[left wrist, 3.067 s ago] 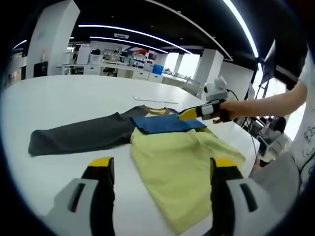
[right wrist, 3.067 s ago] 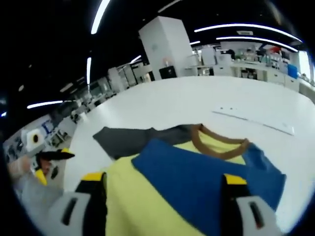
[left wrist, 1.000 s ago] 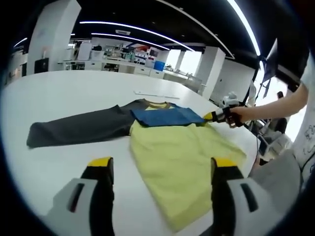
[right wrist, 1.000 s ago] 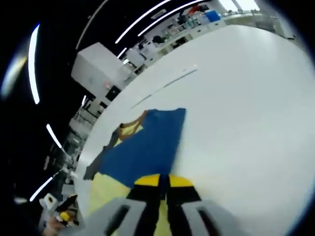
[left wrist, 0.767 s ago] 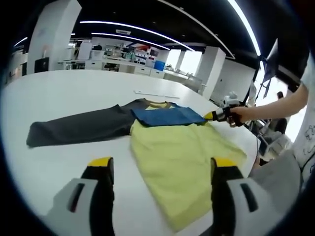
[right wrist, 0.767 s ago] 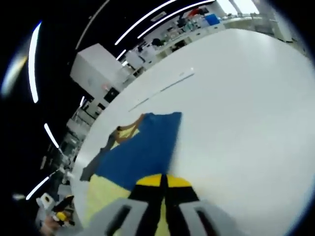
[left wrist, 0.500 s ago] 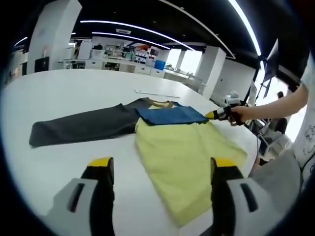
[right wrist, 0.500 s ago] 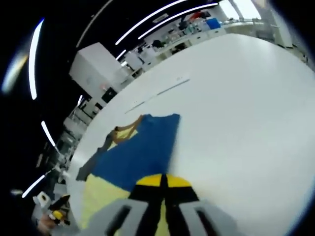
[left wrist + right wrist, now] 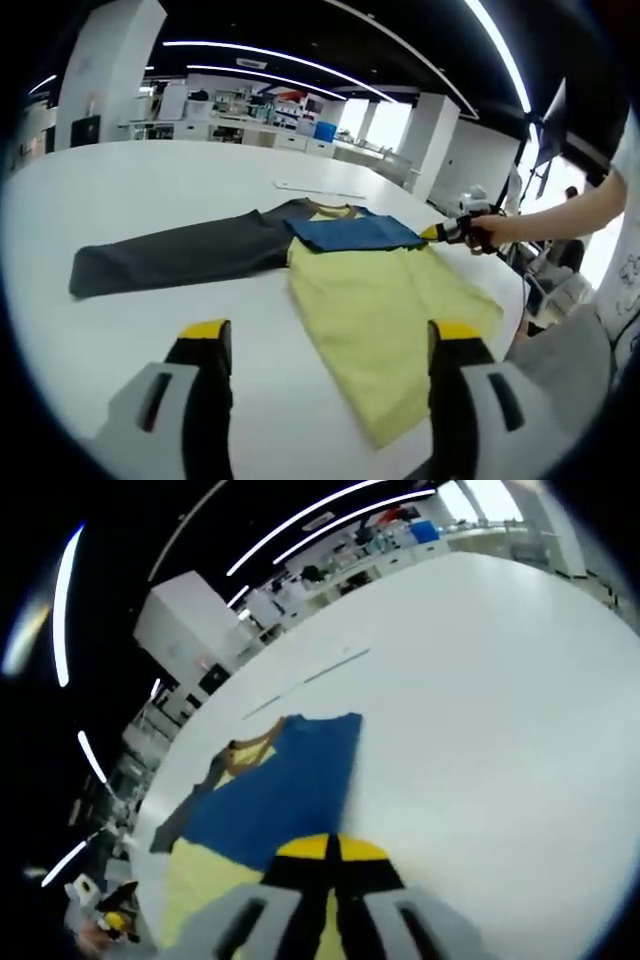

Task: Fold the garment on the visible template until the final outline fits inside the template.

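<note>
Right gripper, fingers pinching the shirt, drags it across the counter; left gripper, fingers spread, should next fold the grey sleeve.

A broad white table spreads ahead of the tool, under a dark ceiling crossed by long curved light strips. A white square pillar rises to the far left and another further ahead to the right. Cluttered benches and shelves line the far side, with bright windows behind them.
</note>
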`<state>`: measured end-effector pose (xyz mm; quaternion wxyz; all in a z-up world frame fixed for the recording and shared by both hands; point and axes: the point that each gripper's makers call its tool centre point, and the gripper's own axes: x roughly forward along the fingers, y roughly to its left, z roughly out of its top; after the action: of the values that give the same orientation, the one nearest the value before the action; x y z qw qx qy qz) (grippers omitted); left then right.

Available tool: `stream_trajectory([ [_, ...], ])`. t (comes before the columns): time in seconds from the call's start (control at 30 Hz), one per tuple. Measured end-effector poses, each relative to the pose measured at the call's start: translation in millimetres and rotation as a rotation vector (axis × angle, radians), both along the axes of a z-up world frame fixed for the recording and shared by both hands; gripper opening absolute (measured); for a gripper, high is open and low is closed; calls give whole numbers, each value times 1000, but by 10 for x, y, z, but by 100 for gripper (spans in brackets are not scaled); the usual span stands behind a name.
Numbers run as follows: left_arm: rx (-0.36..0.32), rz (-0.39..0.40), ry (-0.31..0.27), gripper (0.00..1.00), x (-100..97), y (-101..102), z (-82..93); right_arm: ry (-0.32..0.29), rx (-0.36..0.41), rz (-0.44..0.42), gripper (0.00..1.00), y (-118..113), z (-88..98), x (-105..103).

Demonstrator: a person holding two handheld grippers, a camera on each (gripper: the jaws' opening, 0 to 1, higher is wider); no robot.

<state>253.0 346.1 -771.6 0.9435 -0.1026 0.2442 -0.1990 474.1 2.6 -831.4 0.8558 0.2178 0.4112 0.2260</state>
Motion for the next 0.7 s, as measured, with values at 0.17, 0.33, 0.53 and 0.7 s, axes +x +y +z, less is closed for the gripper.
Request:
stream_trajectory([
  [0.17,0,0,-4,77,8,-8,15,-6,3,6,0,5,13,-7],
  [0.33,-2,-2,-7,77,13,-2,18,-56,-1,47,3,42,86,-36],
  [0.53,-4,-10,-7,78,17,-16,24,-127,-21,118,30,85,166,-86],
  [0.7,-6,-14,-10,78,21,-26,36,-206,-59,168,65,84,192,-88],
])
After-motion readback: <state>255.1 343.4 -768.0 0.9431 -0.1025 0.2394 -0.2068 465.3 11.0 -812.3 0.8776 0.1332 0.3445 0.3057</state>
